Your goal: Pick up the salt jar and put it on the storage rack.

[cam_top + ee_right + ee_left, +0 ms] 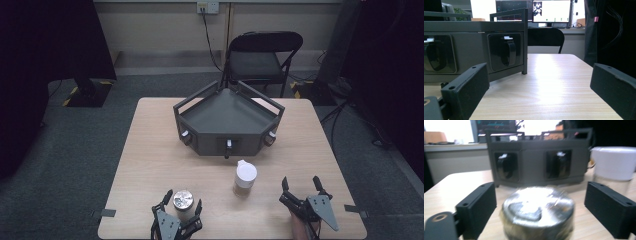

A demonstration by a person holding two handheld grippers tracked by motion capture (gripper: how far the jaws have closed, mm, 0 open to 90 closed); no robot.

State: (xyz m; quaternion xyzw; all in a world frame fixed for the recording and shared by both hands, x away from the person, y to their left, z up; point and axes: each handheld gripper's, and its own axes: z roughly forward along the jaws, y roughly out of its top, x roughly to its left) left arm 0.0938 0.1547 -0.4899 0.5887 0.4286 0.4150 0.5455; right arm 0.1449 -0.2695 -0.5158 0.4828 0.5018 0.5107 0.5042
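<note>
A short round tin with a shiny metal lid (183,200) (537,215) stands upright near the table's front edge, left of centre. My left gripper (183,197) (540,205) has one black jaw on each side of the tin, and a small gap shows on both sides, so the pads do not press on it. Over at the front right, my right gripper (300,181) (539,85) rests open with only bare tabletop between its jaws.
A clear jar with a white lid (245,177) (614,162) stands between the two grippers, a little farther back. A dark grey angular tray with knobbed front panels (227,117) (536,162) (474,50) sits mid-table. Behind the wooden table (150,150) is a black folding chair (262,55).
</note>
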